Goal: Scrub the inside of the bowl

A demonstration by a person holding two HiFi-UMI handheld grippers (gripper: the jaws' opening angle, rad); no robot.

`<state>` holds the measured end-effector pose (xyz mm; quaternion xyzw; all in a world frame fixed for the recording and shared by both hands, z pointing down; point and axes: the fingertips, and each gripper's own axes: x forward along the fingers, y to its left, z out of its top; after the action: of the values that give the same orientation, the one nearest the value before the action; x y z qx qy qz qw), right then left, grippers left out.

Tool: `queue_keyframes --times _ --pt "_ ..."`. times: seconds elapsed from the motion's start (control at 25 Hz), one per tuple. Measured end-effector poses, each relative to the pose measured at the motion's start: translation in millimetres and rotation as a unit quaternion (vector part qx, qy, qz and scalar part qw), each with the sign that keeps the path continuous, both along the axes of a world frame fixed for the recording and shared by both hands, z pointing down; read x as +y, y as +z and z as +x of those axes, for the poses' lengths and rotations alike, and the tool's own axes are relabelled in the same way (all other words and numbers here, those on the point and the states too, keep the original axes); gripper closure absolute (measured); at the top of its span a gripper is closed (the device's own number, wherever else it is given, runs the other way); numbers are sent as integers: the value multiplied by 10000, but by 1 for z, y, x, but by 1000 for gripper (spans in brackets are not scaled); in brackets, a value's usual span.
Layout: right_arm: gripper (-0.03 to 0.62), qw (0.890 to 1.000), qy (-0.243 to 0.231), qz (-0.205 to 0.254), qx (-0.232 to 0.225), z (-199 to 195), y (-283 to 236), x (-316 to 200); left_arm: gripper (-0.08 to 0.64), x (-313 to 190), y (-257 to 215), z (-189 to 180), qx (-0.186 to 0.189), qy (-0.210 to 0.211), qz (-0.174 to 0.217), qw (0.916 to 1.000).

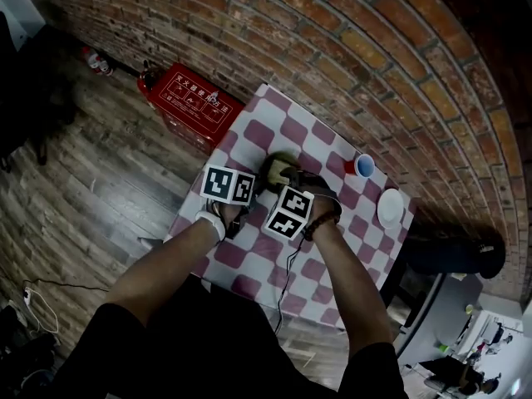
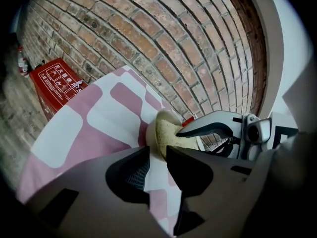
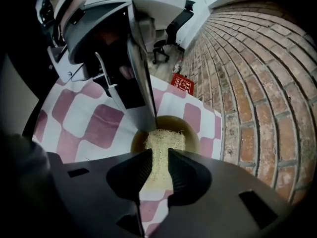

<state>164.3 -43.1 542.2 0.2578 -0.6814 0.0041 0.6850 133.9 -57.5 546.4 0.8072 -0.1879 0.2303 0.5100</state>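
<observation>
An olive-brown bowl stands near the middle of the pink-and-white checked table. My left gripper comes at its near-left rim. The jaws stand nearly together on the rim of the bowl. In the right gripper view one left finger slants down onto that rim. My right gripper is shut on a yellowish scrub sponge. The sponge's far end rests inside the bowl. In the left gripper view the sponge fills the bowl's mouth.
A red cup with a blue inside and a white dish stand at the table's right end by the brick wall. A red box sits on the wooden floor left of the table.
</observation>
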Motion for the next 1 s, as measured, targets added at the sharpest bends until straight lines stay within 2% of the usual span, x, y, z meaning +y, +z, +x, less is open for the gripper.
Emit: queue_keyframes --times 0.24,0.36,0.52,0.72,0.84,1.0 --pt "482 9972 498 240 -498 -5 -2 -18 445 -4 -1 -7 17 -133 -5 9999" --pt "482 9957 656 360 -546 -1 -7 -25 445 -1 -4 -3 52 -93 -2 9999" --pt "482 9968 607 355 -388 8 -10 -25 446 2 -4 3 151 -108 -37 9998" --pt "482 9988 432 117 -200 18 -6 -6 445 6 1 5 247 -223 -217 9992" --pt "482 9993 290 99 -195 16 -4 -5 446 -1 2 7 207 -169 -116 9996" --pt "482 9989 342 166 -291 11 0 -11 445 -7 2 9 151 -106 9 9998"
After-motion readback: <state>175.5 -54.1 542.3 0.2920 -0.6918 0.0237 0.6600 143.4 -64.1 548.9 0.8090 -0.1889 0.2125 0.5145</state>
